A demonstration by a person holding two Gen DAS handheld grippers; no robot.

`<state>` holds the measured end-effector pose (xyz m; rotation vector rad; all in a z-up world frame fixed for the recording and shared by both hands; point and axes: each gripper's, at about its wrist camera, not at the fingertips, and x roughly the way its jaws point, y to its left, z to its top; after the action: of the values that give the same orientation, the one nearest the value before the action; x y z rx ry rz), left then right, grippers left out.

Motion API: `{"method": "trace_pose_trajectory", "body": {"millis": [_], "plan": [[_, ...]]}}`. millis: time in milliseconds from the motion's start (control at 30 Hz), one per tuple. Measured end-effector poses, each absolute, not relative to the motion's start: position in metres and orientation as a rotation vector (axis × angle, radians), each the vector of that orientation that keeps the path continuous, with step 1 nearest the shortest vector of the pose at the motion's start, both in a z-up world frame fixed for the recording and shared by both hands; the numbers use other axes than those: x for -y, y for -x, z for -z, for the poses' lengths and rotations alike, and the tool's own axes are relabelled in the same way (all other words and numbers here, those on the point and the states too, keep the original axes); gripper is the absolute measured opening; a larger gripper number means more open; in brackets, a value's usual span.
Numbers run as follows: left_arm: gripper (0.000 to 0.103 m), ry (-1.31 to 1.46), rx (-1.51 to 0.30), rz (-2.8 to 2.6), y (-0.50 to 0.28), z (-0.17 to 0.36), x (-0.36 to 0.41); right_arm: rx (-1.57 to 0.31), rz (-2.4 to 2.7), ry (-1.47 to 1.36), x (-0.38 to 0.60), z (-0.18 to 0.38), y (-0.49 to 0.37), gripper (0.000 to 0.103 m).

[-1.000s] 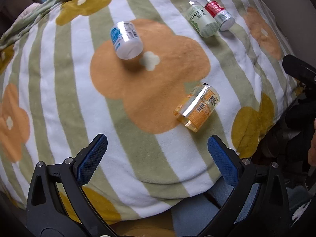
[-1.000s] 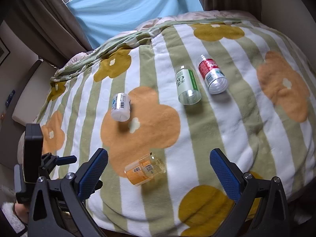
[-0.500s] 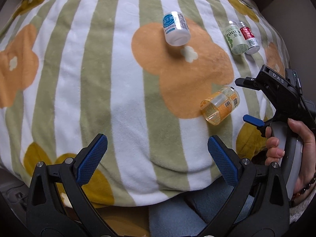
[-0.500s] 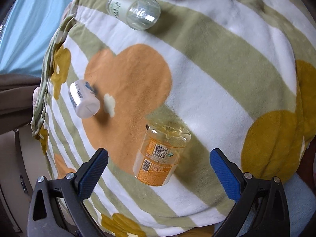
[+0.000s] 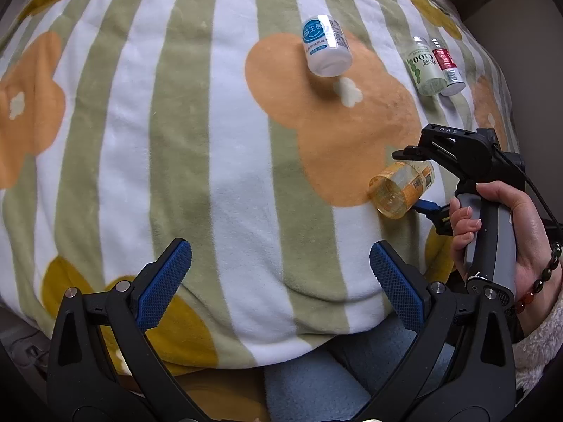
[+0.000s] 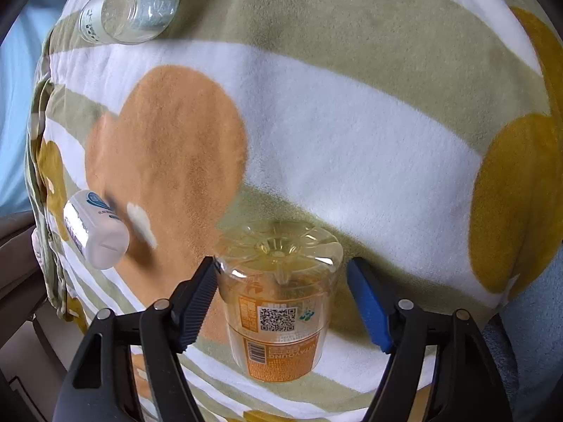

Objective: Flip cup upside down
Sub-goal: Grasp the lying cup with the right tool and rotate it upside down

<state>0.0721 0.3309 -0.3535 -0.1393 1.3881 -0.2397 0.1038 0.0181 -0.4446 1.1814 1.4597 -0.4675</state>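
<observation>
On a striped floral blanket (image 5: 218, 147) the orange-labelled clear cup (image 6: 278, 302) is straddled by the right gripper (image 6: 281, 299) — fingers parted, left pad touching. The left gripper (image 5: 278, 281) is held spread, well apart.

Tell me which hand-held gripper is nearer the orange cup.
Right. The right hand-held gripper straddles the orange cup, one finger on each side, jaws open. The left hand-held gripper hangs open at the blanket's near edge, well short.
</observation>
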Motion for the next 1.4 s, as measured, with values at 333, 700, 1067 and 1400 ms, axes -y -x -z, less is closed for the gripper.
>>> {"method": "trace_pose_trajectory", "body": {"millis": [333,700,1067,1400], "plan": [[0.101,0.131,-1.406,0.246,-0.073,0.359,-0.332,-1.446,0.411,-1.159,-0.014,0.438,-0.106,0.055],[0.101,0.106,-1.404,0.267,-0.072,0.361,-0.318,-1.247,0.132,-0.611,-0.039,0.386,-0.119,0.055],[0.101,0.130,-1.397,0.163,-0.056,0.384,-0.320,-0.819,-0.266,-0.023,-0.090,0.389,-0.103,0.055],[0.101,0.112,-1.419,0.104,-0.042,0.404,-0.318,-0.674,-0.344,0.154,-0.094,0.410,-0.080,0.055]]}}
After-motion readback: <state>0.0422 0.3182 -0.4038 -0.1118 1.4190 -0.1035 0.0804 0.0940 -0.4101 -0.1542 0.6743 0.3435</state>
